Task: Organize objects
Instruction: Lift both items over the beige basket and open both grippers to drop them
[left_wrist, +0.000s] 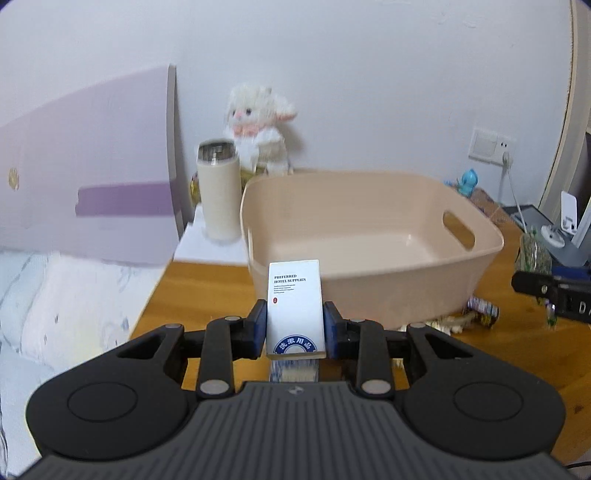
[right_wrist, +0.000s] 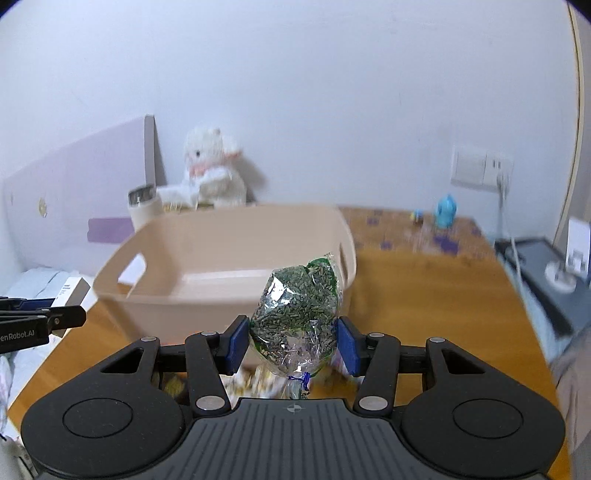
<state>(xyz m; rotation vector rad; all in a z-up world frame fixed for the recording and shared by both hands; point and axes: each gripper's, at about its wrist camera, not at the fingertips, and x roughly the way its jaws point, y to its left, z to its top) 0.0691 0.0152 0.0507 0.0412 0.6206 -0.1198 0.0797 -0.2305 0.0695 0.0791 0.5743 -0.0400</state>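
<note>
The left gripper (left_wrist: 295, 325) is clamped on a small white box (left_wrist: 295, 306) printed "PREFERRED HOTEL SUPPLIES", held upright between the blue pads, directly in front of the beige basin (left_wrist: 369, 236). The right gripper (right_wrist: 293, 341) grasps a clear bag of green dried leaves (right_wrist: 299, 310), its knotted end hanging below the pads, in front of the basin's near right corner. The basin stands on the wooden table (left_wrist: 517, 350); its visible interior shows no contents. Behind the basin, against the wall, sit a white plush toy (left_wrist: 258, 125) and a cream flask (left_wrist: 218, 192). Small wrapped items (left_wrist: 480, 310) lie on the table against the basin's front.
</note>
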